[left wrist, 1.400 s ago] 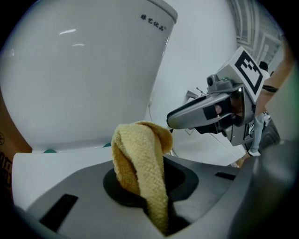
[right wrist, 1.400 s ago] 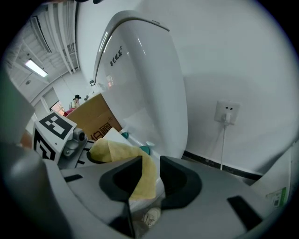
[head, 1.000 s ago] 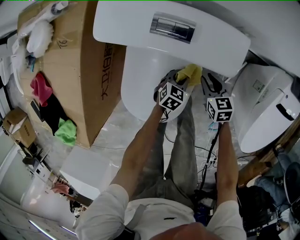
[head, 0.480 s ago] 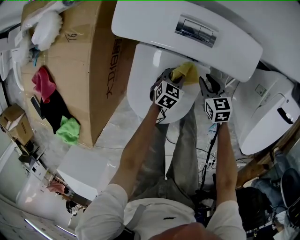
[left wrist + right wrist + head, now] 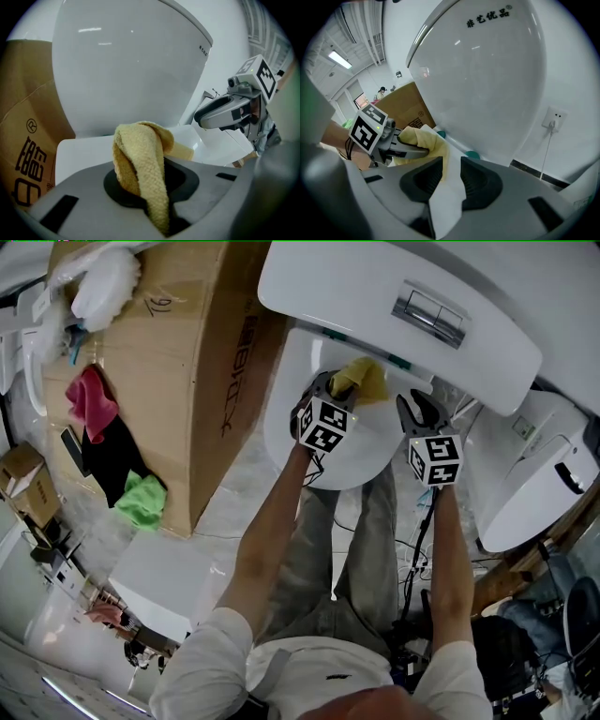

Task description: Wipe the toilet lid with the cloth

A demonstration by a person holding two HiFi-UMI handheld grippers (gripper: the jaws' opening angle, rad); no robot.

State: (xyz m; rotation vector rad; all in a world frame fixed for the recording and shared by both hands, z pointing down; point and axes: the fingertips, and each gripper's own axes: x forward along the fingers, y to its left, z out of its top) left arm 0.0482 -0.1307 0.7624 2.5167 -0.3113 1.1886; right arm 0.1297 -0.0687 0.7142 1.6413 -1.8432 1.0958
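Two grippers at far end of white oval toilet lid (image 5: 286,418). Right gripper (image 5: 418,412) spread, empty, at lid's right edge. My left gripper (image 5: 333,395) pinching crumpled yellow terry cloth (image 5: 362,379), wad at lid's rear under white cistern (image 5: 375,296). Lid's long axis runs back toward me; I reckon wipe pulls that way.

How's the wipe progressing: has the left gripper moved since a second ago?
Yes. The left gripper, holding the cloth, slid left relative to the flush button.
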